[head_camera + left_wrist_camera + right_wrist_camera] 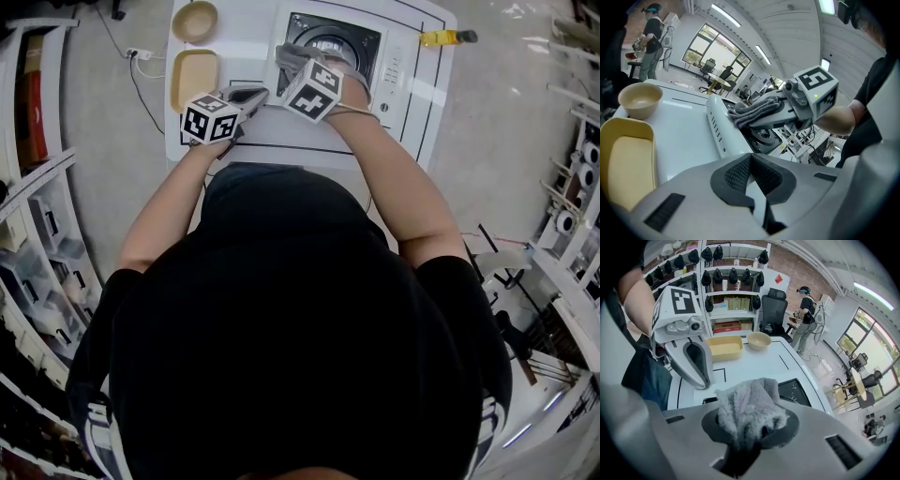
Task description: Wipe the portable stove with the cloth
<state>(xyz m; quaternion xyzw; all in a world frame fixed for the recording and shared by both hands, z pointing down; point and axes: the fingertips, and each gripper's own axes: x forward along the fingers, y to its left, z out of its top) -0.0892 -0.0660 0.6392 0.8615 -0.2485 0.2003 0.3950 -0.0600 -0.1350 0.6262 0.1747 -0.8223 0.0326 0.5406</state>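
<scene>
The white portable stove (405,67) with its black burner well (334,41) stands on the white table. My right gripper (300,67) is shut on a grey fluffy cloth (289,54) at the stove's left edge. In the right gripper view the cloth (747,408) bulges out between the jaws of that gripper (749,430), above the stove (799,389). My left gripper (249,97) hovers just left of the stove, jaws together and holding nothing (751,172). From the left gripper view I see the cloth (757,109) resting over the stove's side wall (717,129).
A yellow rectangular tray (194,77) and a beige bowl (195,21) sit on the table (244,37) left of the stove. A yellow item (442,37) lies to the right of the table. Shelving lines both sides. A person (806,310) stands far off.
</scene>
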